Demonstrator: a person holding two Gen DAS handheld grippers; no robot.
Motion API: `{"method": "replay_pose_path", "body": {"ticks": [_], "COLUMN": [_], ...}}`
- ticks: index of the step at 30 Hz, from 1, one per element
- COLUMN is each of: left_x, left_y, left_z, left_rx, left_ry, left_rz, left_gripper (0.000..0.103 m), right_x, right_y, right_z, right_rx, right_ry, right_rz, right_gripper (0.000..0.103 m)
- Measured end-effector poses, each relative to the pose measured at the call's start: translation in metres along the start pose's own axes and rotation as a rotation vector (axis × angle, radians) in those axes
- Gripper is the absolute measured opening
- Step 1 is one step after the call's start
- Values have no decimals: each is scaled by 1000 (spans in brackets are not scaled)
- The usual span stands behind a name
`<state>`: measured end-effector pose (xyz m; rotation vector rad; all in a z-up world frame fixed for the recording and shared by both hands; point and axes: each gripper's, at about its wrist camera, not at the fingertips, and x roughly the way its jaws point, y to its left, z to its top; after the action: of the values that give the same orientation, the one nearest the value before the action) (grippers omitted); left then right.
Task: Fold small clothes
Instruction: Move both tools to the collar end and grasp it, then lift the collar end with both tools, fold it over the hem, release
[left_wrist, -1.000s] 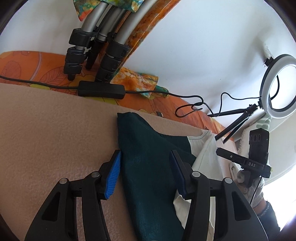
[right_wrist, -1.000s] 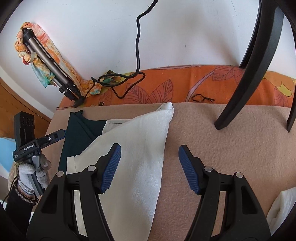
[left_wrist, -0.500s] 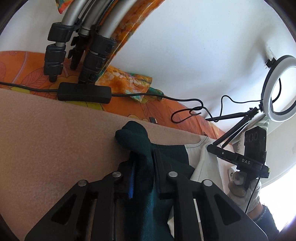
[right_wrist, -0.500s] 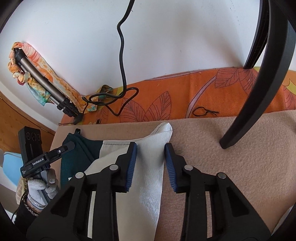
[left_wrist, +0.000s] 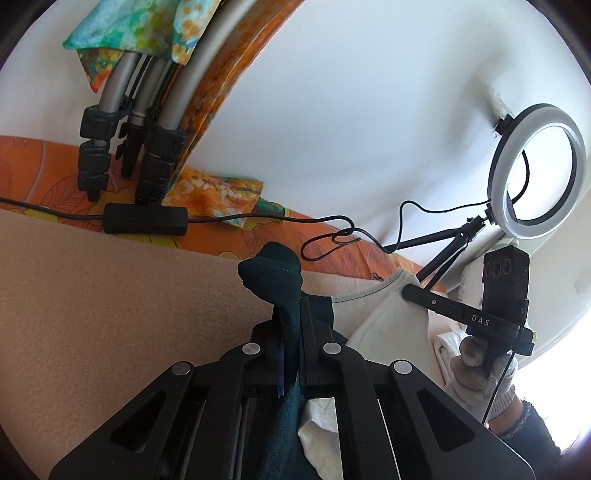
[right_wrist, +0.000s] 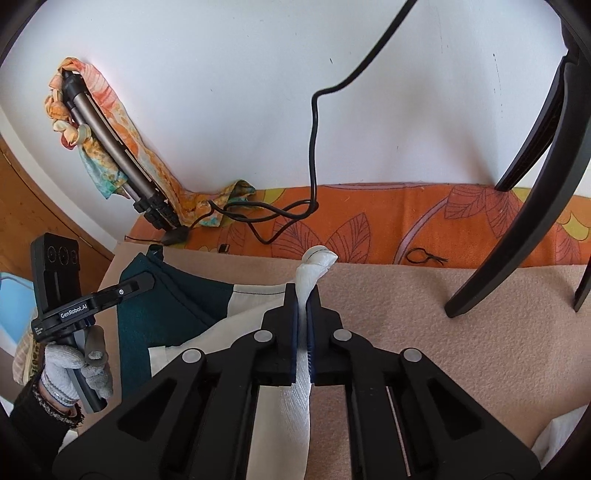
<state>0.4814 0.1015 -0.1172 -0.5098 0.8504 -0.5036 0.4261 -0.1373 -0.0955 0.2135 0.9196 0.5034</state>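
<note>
Two corners of one small garment are pinched, one by each tool. Nearest in the left wrist view, the left gripper (left_wrist: 291, 354) is seen clamped tight on the dark green part (left_wrist: 275, 273) of the garment, whose corner is bunched up above the fingertips. Nearest in the right wrist view, the right gripper (right_wrist: 303, 325) is seen clamped tight on the white part (right_wrist: 312, 271), whose corner is gathered into a narrow twist above the fingertips. Below and between the two grips, the rest of the garment (right_wrist: 162, 310) is spread on the beige blanket (right_wrist: 406, 332), green to one side and white to the other. The fold is judged to be barely begun: both corners are gripped, but nothing is seen laid over yet, and the carrying across, the setting down and the smoothing are judged to be left. A white folded cloth (left_wrist: 445, 341) is glimpsed at the blanket's edge beside the gloved hand; whether it is a finished piece cannot be told. No basket, box or other container is seen in either view, so nothing can be said of contents. Farther off, an orange leaf-print cover (right_wrist: 369, 236) is laid along the wall, with black cables on it. Farthest, a tripod (right_wrist: 110, 147) wrapped in a scarf is leaned on the white wall, and a ring light (left_wrist: 537, 173) is stood to one side.
</note>
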Motion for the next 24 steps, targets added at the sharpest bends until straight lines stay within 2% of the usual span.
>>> {"method": "replay_pose_path", "body": {"ticks": [9,12,18,24], "left_x": [-50,-72,-110,-144], "left_y": [-42,-60,-89,-103], "left_z": [-13,-23,-58,-110], "left_rx": [63,107,167,211], "left_ry": [-34,-37,-30,-8], "left_rz": [-25,-9,-4,29], "left_gripper": [3,3,3,3], "right_x": [-72,-97,-140,-174], "right_y": [34,47,71,96], "right_z": [-9,-20,-60,-116], "right_rx": [-54,-72,-112,-159], "right_ry": [-54,-69,-68,-49], "right_rz": [51,68,65,60], "right_gripper": [5,5,5,5]}}
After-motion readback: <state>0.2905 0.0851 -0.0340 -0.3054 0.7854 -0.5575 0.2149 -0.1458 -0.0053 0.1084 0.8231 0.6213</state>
